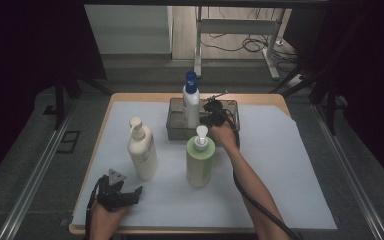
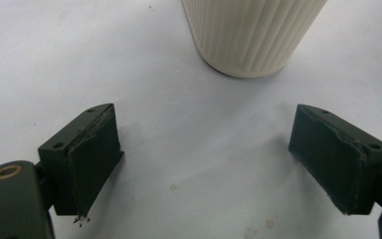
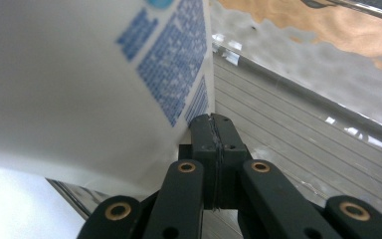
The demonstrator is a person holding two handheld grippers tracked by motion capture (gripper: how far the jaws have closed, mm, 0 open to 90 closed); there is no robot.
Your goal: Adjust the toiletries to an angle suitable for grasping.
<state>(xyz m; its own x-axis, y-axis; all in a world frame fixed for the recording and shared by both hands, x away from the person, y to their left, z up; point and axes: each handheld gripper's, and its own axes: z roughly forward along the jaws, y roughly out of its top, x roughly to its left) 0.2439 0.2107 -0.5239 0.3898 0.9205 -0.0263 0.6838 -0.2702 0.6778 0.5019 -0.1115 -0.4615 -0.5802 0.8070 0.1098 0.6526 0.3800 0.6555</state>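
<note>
The right gripper (image 1: 211,111), its jaws pressed flat together with nothing between them, noses against the blue-capped white bottle (image 1: 191,102) standing upright in the metal tray (image 1: 230,107) at the far side of the table. It looks like a nudge to seat the bottle, so the next move likely calls for backing out and reaching for the green pump bottle (image 1: 200,161) or the cream pump bottle (image 1: 142,150). The left gripper (image 1: 122,196) rests spread and empty near the table's front edge — white sheet (image 1: 280,175) over a wooden top, dark curtains around, cables on the floor beyond.
</note>
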